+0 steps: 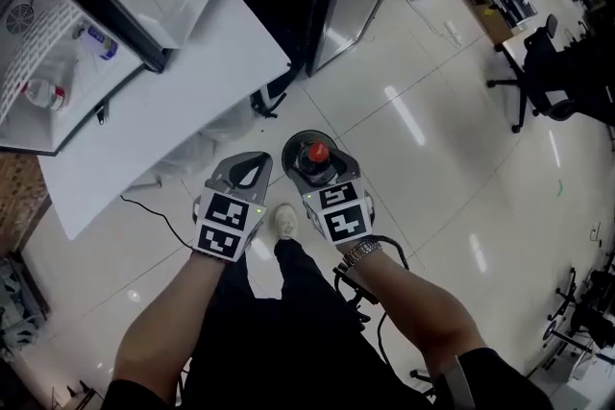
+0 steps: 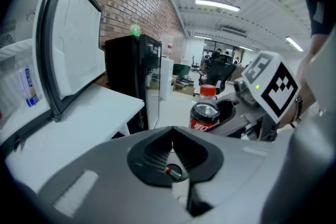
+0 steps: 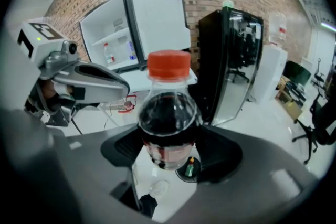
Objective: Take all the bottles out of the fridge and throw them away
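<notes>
Over the glossy pale tiled floor (image 1: 432, 139), both forearms reach forward and down, side by side, with the grippers level with each other. Right gripper (image 1: 315, 158) pinches a dark cola plastic bottle with red cap (image 1: 315, 152) round its body. The bottle is upright, neck and cap standing clear above the jaws (right gripper view shows it seated square in the jaw recess). Left gripper (image 1: 248, 166) is just beside it, jaws pressed together with nothing between them.

Straight below the held bottle, seen through the jaw gap, a small round black bin (image 3: 180, 175) stands on the floor with a small green bottle with red top (image 3: 190, 168) in it. From the head view I can't tell the bin from the right gripper's dark jaw ring.

Open white fridge (image 1: 19, 14) sits on the white bench (image 1: 163, 101), well off to the left, door swung wide. Inside are a small clear bottle with blue label (image 1: 96, 41) and a small clear bottle with red band (image 1: 43, 93); the print is too small to read. The gripper body cuts off the held bottle's lower part.
</notes>
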The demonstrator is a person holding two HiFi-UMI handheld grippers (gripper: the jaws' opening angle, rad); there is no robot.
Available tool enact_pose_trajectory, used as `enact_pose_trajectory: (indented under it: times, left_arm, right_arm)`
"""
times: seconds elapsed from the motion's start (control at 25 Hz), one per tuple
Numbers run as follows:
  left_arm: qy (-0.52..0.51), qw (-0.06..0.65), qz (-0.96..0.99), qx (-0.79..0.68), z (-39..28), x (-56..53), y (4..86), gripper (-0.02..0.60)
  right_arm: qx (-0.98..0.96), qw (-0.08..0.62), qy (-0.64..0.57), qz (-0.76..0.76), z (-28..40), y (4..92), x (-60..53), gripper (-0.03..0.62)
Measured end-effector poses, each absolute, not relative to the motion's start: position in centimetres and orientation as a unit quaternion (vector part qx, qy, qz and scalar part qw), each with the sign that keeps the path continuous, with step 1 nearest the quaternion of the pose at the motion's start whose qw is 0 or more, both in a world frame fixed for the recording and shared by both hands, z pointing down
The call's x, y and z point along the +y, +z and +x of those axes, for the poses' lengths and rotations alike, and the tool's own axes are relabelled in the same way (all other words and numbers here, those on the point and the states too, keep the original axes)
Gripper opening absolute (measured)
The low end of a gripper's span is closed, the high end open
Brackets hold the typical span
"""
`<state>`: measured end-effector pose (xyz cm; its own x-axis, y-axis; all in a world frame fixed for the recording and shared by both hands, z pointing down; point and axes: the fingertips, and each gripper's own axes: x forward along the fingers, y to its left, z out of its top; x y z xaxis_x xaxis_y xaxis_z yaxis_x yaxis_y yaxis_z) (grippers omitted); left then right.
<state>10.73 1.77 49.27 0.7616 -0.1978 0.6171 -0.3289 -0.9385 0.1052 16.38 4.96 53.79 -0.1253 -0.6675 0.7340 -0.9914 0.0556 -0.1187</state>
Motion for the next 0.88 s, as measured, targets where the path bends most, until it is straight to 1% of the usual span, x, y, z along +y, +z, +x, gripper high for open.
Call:
enact_pose_trajectory:
  times: [0.4,0.88]
  left_arm:
    - [0.355,0.120,0.924,-0.077,13.9,4.4,54.9,0.003]
    - [0.398,0.165,0.900,-0.062,14.1,4.7,64.1,0.003]
  right_arm:
    - [-0.621,0.255,0.409,0.618,18.8,62.1,8.8,0.305]
    - [-0.581,0.262,0.483,0.601,19.2,73.6,8.6,0.305]
